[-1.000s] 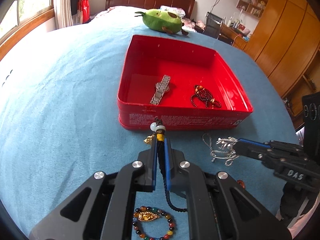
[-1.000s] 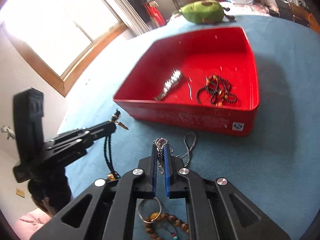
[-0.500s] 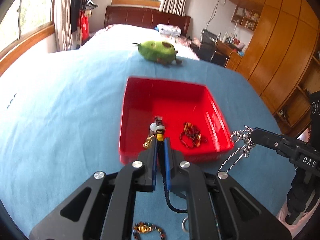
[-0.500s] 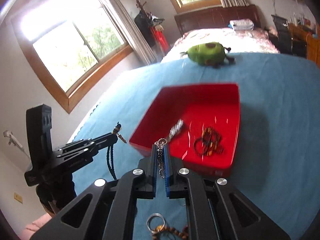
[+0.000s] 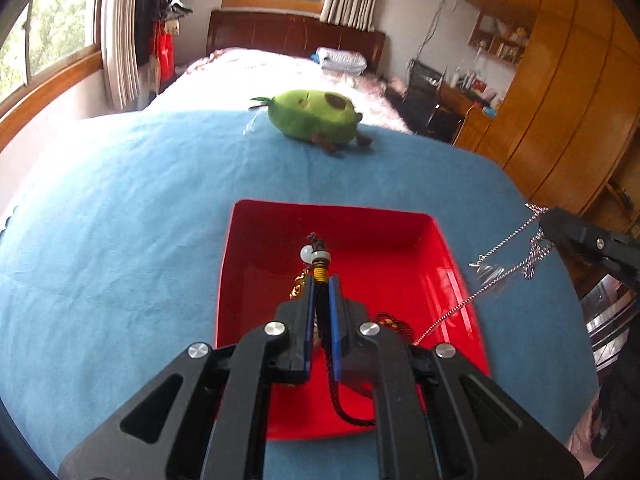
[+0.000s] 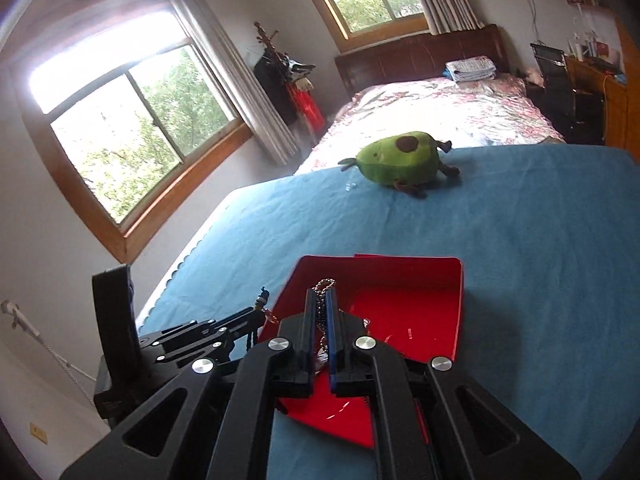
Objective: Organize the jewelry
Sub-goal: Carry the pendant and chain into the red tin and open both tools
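Note:
My left gripper is shut on a black cord necklace with a white bead and gold charm. It hangs over the red tin on the blue cloth. A dark beaded bracelet lies in the tin, partly hidden by my fingers. At the tin's right side, my right gripper holds up a silver chain that dangles in the air. In the right wrist view my right gripper is shut on the silver chain above the red tin. The left gripper is at the tin's left edge.
A green avocado plush lies on the blue cloth beyond the tin. A bed stands behind it, with wooden wardrobes at the right and windows at the left.
Both grippers rose and moved forward from the near cloth to over the tin, each carrying its necklace. The bracelets on the cloth dropped out of view.

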A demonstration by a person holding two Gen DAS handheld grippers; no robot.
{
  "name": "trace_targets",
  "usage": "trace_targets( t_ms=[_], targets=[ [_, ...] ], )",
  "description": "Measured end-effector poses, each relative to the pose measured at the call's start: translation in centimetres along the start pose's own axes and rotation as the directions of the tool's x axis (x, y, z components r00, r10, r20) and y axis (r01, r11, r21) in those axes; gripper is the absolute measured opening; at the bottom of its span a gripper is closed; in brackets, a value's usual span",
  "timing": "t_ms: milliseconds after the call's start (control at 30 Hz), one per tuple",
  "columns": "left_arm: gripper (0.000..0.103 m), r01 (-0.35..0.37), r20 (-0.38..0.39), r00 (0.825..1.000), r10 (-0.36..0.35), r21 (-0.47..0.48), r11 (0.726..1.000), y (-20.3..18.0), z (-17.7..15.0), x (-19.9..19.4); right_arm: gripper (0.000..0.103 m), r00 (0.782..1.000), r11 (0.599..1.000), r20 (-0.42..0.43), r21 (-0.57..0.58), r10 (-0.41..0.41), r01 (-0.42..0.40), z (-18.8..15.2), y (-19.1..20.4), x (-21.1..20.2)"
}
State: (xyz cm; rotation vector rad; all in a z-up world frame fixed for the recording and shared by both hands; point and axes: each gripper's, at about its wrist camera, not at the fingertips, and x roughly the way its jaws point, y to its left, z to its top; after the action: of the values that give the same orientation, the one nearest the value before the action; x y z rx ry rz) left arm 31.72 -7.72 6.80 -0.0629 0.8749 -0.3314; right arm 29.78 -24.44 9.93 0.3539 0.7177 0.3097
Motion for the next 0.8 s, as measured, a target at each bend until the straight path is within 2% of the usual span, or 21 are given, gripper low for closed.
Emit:
trace_targets(
  t_ms=[200, 233, 333, 400, 567, 800],
  targets=[
    [0.007, -0.025, -0.099, 0.995, 0.026, 0.014, 1.0, 0.5, 0.5, 5.5, 0.004, 0.992, 0.998, -0.119, 0.045, -0.036, 0.041, -2.3, -3.1, 6.1],
    [0.007, -0.028, -0.11, 0.994, 0.03, 0.021, 0.999, 0.6, 0.4, 5.9, 0.008, 0.99, 0.998, -0.131, 0.048, -0.043, 0.05, -2.5, -3.4, 6.4],
    [0.018, -0.037, -0.121, 0.992, 0.04, 0.023, 0.999, 0.9, 0.2, 6.5, 0.009, 0.984, 0.995, -0.165, 0.057, -0.067, 0.077, -3.3, -4.1, 7.2],
    [0.026, -0.045, -0.112, 0.993, 0.048, 0.025, 0.999, 1.0, 0.2, 6.4, 0.009, 0.982, 0.995, -0.178, 0.062, -0.069, 0.081, -3.6, -4.4, 7.2],
    [0.026, -0.046, -0.092, 0.995, 0.048, 0.029, 0.999, 0.9, -0.1, 5.4, 0.009, 0.985, 0.995, -0.156, 0.058, -0.071, 0.08, -3.6, -3.7, 5.7],
    [0.026, -0.042, -0.048, 0.998, 0.044, 0.036, 0.998, 0.4, -0.7, 1.6, 0.01, 0.988, 0.997, -0.144, 0.041, -0.058, 0.065, -4.6, -2.2, 3.7]
  ],
)
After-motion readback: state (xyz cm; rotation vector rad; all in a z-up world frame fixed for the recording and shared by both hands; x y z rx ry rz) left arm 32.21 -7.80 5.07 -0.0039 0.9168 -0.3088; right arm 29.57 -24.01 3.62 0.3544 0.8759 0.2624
